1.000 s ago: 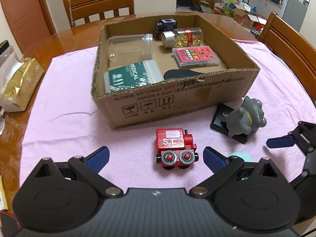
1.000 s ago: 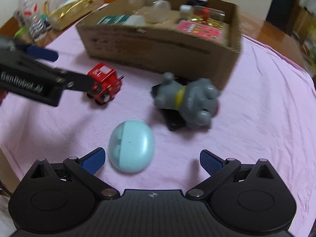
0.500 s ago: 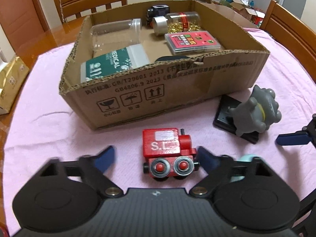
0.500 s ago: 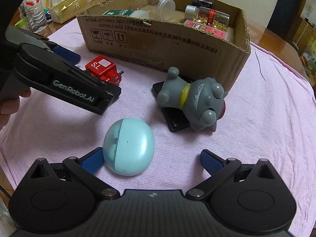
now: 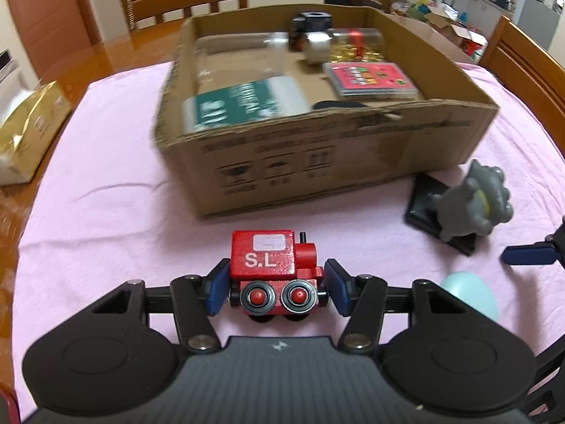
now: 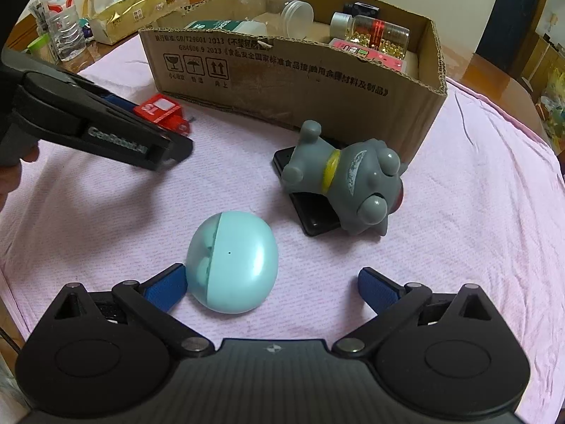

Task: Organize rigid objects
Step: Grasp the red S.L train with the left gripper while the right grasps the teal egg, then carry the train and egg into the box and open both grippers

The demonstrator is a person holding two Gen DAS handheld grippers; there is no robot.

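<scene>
Closed in on the red toy train [image 5: 277, 275], just in front of the cardboard box [image 5: 317, 162]: left gripper [image 5: 277, 291], jaws just drawn together, blue pads flush against the train's flanks at wheel height. Gripped low and square, apparently so the toy lifts level over the box's near wall. Wheels seemingly on the pink cloth [image 5: 106, 212] yet, though blurred enough to leave that uncertain.

Held wide and empty, near the box's front right corner: right gripper [image 6: 270, 288], spread around the pale blue egg-shaped case [image 6: 233, 263], left pad just beside the shell, right pad well apart from it. Probably parked there for the next pick.

Lying close against the box's front wall: grey toy figure [image 6: 348, 185], tipped on its side across a flat black slab [image 6: 310, 208].

Already inside the box: clear jar [image 6: 293, 12], green-labelled pack [image 5: 243, 106], bottle of gold beads [image 6: 379, 33], pink card case [image 5: 370, 77] — laid flat, with bare floor left near the front wall for the train.
</scene>
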